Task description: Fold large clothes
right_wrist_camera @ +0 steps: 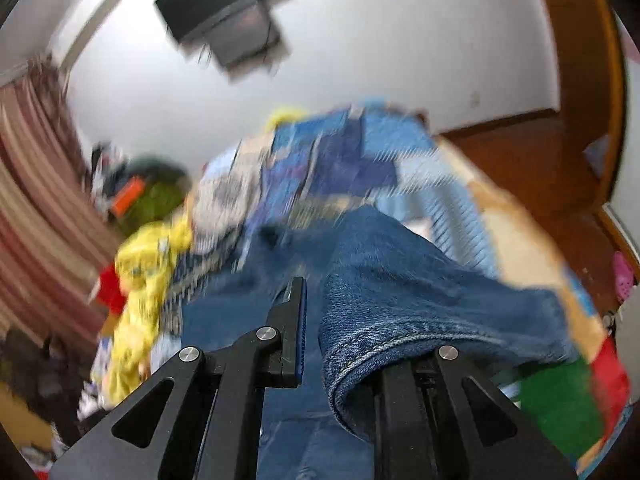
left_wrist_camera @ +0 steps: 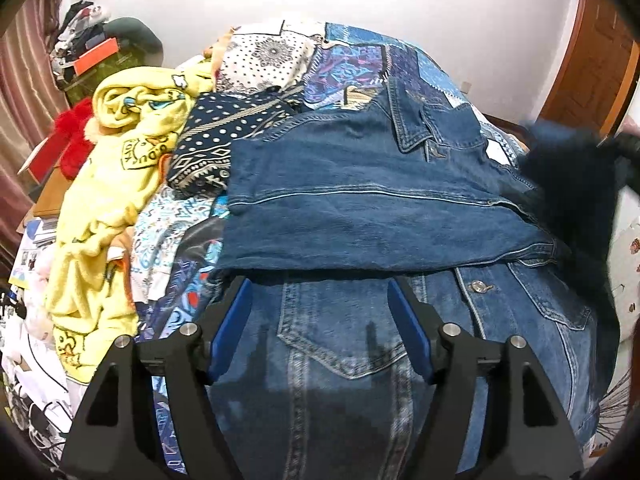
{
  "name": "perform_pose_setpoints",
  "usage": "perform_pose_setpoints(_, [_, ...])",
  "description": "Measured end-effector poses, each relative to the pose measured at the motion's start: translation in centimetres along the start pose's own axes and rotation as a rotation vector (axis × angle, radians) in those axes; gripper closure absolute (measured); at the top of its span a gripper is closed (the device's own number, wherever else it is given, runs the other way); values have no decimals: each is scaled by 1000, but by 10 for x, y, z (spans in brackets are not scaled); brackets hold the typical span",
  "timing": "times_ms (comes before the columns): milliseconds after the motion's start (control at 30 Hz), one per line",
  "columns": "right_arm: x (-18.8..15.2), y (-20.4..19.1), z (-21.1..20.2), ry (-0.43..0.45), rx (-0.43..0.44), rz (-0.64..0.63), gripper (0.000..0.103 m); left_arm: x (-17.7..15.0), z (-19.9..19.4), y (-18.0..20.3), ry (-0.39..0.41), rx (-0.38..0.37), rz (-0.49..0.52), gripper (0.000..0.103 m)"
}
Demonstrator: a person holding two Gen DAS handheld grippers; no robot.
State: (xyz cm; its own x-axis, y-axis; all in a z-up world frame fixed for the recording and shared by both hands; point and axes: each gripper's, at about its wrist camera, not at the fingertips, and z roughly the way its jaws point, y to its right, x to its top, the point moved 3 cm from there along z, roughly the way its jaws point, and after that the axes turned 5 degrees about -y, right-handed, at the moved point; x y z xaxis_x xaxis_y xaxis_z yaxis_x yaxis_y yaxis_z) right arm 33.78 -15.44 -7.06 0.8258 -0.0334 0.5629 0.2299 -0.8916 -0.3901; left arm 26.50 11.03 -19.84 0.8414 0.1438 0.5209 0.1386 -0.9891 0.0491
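Left wrist view: the left tongs (left_wrist_camera: 320, 328) stand open, nothing between their blue pads, above a denim jacket (left_wrist_camera: 360, 208) lying partly folded on the bed's patchwork bedspread (left_wrist_camera: 360, 60); a yellow fleece garment (left_wrist_camera: 104, 184) lies to its left. Right wrist view, blurred: the right tongs (right_wrist_camera: 320, 328) grip a fold of the denim jacket (right_wrist_camera: 400, 300), draped over the right finger.

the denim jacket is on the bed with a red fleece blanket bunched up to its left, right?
Not quite: the fleece blanket is yellow, not red. The left wrist view shows it bunched up left of the denim jacket on the bed.
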Motion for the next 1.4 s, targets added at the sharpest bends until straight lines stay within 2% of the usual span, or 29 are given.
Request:
perform_pose_setpoints(67, [-19, -7, 33, -102, 1, -6, 91, -2, -3, -2, 5, 14, 10, 31])
perform_pose_setpoints(167, [-50, 7, 66, -239, 44, 50, 91, -6, -4, 0, 2, 29, 36, 27])
perform_pose_setpoints(300, [-65, 18, 67, -299, 63, 101, 91, -4, -5, 8, -2, 26, 61, 23])
perform_pose_setpoints(333, [-67, 21, 65, -308, 65, 99, 88, -1, -5, 12, -3, 23, 66, 23])
perform_pose_setpoints(400, [-66, 18, 55, -313, 62, 73, 83, 5, -7, 23, 1, 9, 79, 23])
perform_pose_setpoints(433, [-66, 19, 50, -314, 48, 58, 74, 9, -8, 29, 3, 1, 86, 23])
perform_pose_setpoints(467, [-64, 18, 45, -310, 29, 42, 58, 13, -9, 36, 6, -10, 95, 23])
perform_pose_setpoints(533, [-61, 21, 24, -260, 18, 12, 45, 23, -11, 53, 15, -28, 123, 23])
perform_pose_setpoints(600, [-58, 28, 2, -198, 2, -15, 42, 34, -14, 73, 29, -38, 162, 22])
perform_pose_setpoints(667, [-53, 37, -12, -147, -46, -22, 31, 47, -17, 100, 43, -55, 212, 22])
perform_pose_setpoints(767, [-50, 57, -35, -63, -132, -20, 22, 62, -21, 139, 62, -102, 281, 17])
perform_pose_setpoints(800, [-49, 65, -40, -43, -169, -19, 22, 65, -21, 149, 63, -116, 301, 13])
perform_pose_setpoints(900, [-50, 86, -43, -39, -237, -8, 21, 72, -15, 189, 48, -151, 398, 11])
perform_pose_setpoints(1000, [-57, 103, -38, -58, -274, 9, 21, 69, 3, 230, 13, -133, 528, 11])
perform_pose_setpoints(1200, [-79, 128, -15, -139, -257, 75, 21, 45, 58, 282, -77, -29, 766, 11])
perform_pose_setpoints(1300, [-90, 136, -2, -186, -240, 108, 21, 35, 85, 294, -126, 4, 826, 11])
perform_pose_setpoints(1400, [-100, 141, 5, -216, -229, 123, 21, 38, 98, 301, -118, -5, 835, 11])
